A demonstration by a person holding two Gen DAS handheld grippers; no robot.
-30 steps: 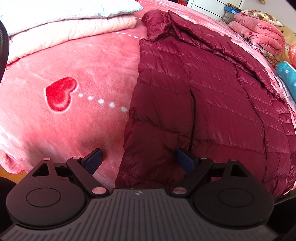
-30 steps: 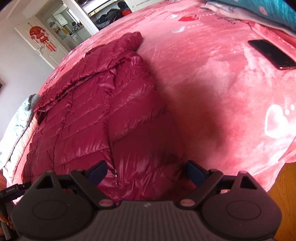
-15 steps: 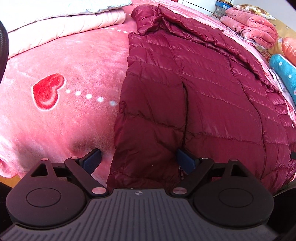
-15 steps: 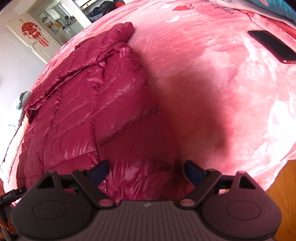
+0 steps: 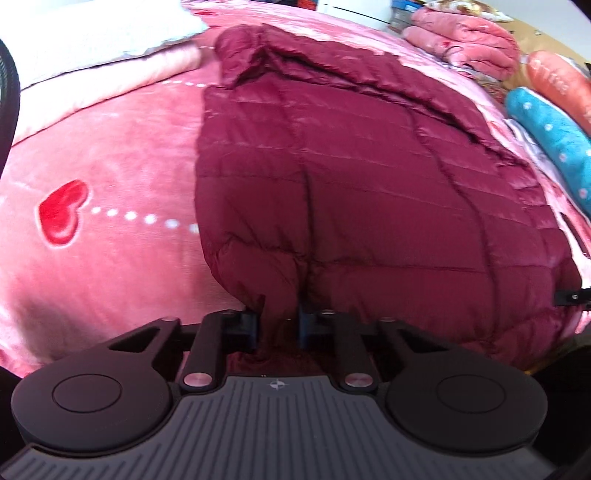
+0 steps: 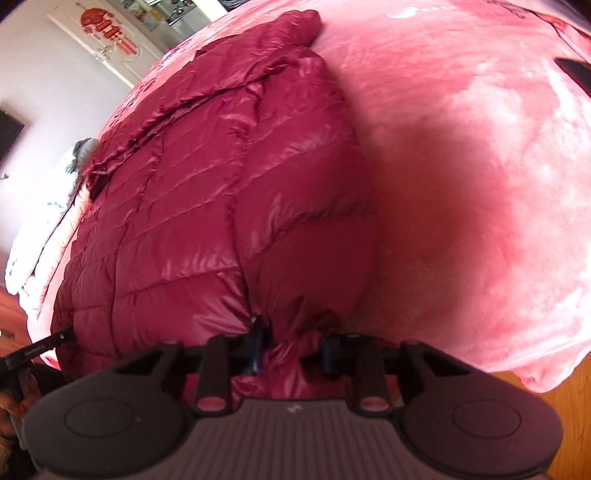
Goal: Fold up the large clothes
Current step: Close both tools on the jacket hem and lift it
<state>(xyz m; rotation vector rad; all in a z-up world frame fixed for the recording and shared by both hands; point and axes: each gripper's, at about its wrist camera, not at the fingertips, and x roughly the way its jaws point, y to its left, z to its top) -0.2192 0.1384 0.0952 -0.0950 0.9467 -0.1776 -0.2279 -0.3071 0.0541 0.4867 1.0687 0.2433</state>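
My left gripper (image 5: 277, 326) and right gripper (image 6: 291, 350) each have jaws closing on the jacket (image 5: 369, 192) hem; its length runs away from me up the bed (image 5: 110, 155).

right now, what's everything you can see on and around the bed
quilted maroon down jacket: one, laid flat on the bed, near hem pinched at two spots
fluffy pink blanket with red hearts: one, covers the bed
folded white and pale pink bedding: one stack, far left
folded pink quilt: one, far right
blue dotted bolster: one, right edge
dark flat phone: one, on the blanket, right
red hanging ornament: one, on the white door
left gripper: black, jaws closing on the jacket hem
right gripper: black, jaws closing on the hem
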